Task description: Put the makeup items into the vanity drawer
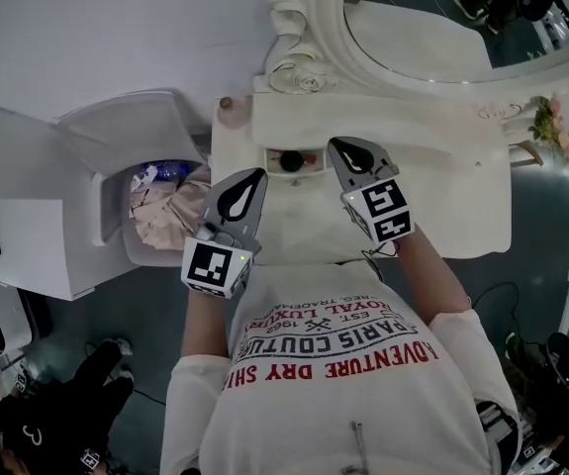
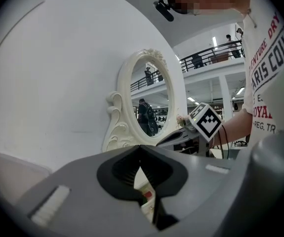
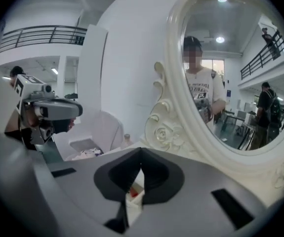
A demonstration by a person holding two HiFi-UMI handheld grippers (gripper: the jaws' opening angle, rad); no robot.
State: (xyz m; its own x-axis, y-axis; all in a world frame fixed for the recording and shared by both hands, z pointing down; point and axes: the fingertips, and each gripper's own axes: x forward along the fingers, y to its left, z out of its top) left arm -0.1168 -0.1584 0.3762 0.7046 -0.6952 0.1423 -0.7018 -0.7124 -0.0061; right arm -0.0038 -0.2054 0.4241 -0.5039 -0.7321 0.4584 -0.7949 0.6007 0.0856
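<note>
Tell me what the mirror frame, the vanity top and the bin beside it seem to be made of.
Mirror frame: cream-painted carved wood or moulded resin with a soft sheen; the raised rose and scrolls fit either. Vanity top: smooth white painted board, probably wood, low gloss. Bin: likely white plastic, judging by its thin, smooth flip lid.

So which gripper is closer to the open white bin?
Left. In the head view the left gripper hovers just beside the bin, at its right; the right gripper is farther off, over the vanity.
</note>
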